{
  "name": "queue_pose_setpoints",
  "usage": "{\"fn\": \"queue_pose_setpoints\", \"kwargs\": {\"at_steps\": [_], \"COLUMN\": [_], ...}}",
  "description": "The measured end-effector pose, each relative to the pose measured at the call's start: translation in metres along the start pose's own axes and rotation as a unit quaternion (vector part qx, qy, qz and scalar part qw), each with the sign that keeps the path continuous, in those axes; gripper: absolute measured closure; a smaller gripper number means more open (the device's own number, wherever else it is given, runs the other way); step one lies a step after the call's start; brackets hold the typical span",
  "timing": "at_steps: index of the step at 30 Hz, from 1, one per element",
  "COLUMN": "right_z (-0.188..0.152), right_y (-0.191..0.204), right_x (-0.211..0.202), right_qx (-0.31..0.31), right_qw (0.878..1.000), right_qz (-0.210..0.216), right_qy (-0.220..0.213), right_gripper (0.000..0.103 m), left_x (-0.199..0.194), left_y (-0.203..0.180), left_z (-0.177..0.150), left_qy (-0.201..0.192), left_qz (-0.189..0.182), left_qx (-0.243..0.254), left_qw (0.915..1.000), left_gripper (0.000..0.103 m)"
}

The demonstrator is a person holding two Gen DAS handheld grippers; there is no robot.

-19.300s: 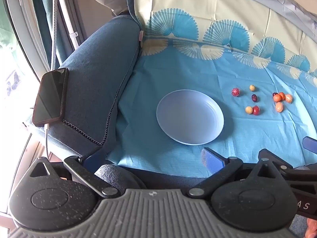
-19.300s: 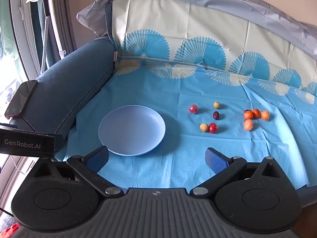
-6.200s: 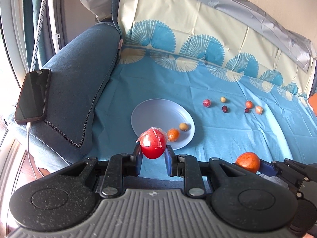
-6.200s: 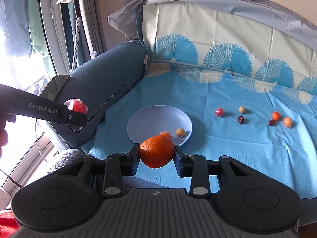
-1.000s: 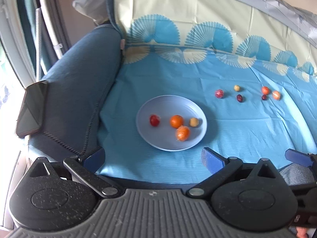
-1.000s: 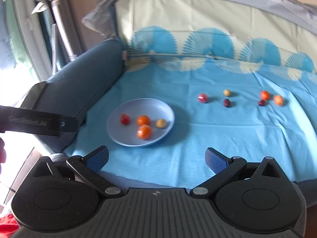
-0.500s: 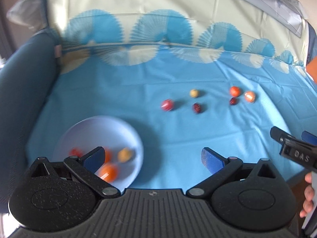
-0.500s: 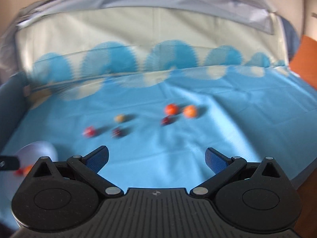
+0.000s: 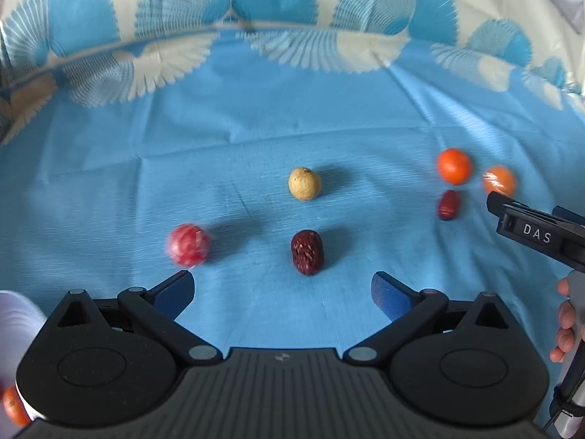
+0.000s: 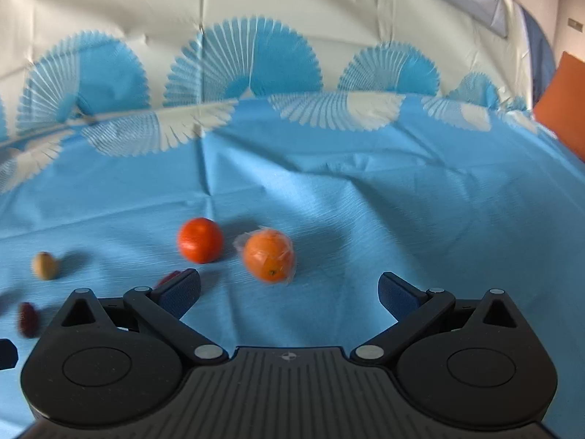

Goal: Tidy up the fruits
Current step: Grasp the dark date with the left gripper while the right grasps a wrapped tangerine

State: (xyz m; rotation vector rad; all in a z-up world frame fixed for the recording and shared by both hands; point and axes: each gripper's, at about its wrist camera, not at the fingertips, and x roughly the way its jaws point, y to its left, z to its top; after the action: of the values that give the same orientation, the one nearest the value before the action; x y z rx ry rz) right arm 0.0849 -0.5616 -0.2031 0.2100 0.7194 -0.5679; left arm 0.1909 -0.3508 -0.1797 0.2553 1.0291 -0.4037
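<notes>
1. My left gripper (image 9: pixel 281 289) is spread wide with nothing between the blue pads; same story on my right gripper (image 10: pixel 289 289), jaws fully apart and empty.
2. Straight ahead of the left tool, the dark red date (image 9: pixel 307 252) sits almost centred between the fingers, just beyond the tips. That looks like my pick on this side.
3. Just left of it lies the red wrapped fruit (image 9: pixel 188 244), near my left fingertip; farther back is the pale yellow fruit (image 9: pixel 304 184).
4. Off to the right, a cluster: an orange (image 9: pixel 453 166), a wrapped orange (image 9: pixel 499 180) and a second date (image 9: pixel 449 204), with the right gripper's finger coming in beside them.
5. From the right wrist, the wrapped orange (image 10: pixel 269 255) is the nearest thing inside the jaw span, a little left of centre; the bare orange (image 10: pixel 200 240) sits just beside it.
6. Handling, as I judge it: everything here is small, light and round, so it will roll on the blue cloth (image 9: pixel 256 120) if nudged. The film on the wrapped ones looks slippery.
7. I'd close across the widest part of each fruit, gently; the date looks wrinkled and soft, so across its short axis.
8. The plate's edge (image 9: pixel 14 314) shows only at the far lower left, blurred.
</notes>
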Motion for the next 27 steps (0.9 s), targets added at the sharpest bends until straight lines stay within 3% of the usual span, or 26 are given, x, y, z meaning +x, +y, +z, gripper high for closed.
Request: {"fn": "queue_pose_setpoints", "kwargs": {"at_steps": [4, 6, 11, 12, 13, 14, 15, 18, 21, 27], "right_z": [-0.007, -0.012, -0.014, -0.013, -0.013, -0.012, -0.01, -0.005, -0.002, -0.002], "right_y": [-0.006, 0.0, -0.001, 0.0, 0.002, 0.003, 0.006, 0.015, 0.011, 0.004], "right_x": [0.041, 0.041, 0.036, 0.035, 0.032, 0.029, 0.028, 0.023, 0.005, -0.091], "right_qx": [0.012, -0.009, -0.011, -0.015, -0.022, -0.032, -0.041, -0.06, -0.033, 0.004], "right_qw": [1.0, 1.0, 1.0, 1.0, 0.999, 0.999, 0.998, 0.998, 0.999, 0.998], "right_qz": [0.002, -0.006, -0.003, 0.001, 0.005, 0.008, 0.017, 0.005, -0.011, 0.001], "right_qy": [0.022, -0.005, -0.018, -0.021, -0.03, -0.037, -0.037, -0.025, -0.012, -0.061], "right_gripper": [0.001, 0.001, 0.002, 0.013, 0.023, 0.046, 0.065, 0.066, 0.066, 0.066], "left_x": [0.034, 0.031, 0.027, 0.021, 0.015, 0.013, 0.013, 0.001, -0.031, -0.121], "left_y": [-0.003, -0.004, -0.003, -0.001, -0.001, -0.002, -0.002, -0.003, -0.001, 0.027], "left_z": [0.005, 0.004, 0.006, 0.005, 0.005, 0.006, 0.007, 0.004, -0.003, -0.037], "left_qy": [0.033, 0.009, 0.005, -0.013, -0.027, -0.026, -0.015, -0.021, -0.039, -0.061], "left_qz": [0.008, 0.006, 0.003, 0.001, -0.002, -0.011, -0.023, -0.025, -0.026, -0.036], "left_qx": [0.006, 0.006, 0.002, -0.007, -0.009, -0.003, 0.004, 0.014, 0.032, 0.033], "left_qw": [0.9994, 0.9999, 1.0, 0.9999, 0.9996, 0.9996, 0.9996, 0.9994, 0.9984, 0.9969], "left_gripper": [0.0, 0.0, 0.003, 0.009, 0.034, 0.068, 0.079, 0.08, 0.08, 0.08]}}
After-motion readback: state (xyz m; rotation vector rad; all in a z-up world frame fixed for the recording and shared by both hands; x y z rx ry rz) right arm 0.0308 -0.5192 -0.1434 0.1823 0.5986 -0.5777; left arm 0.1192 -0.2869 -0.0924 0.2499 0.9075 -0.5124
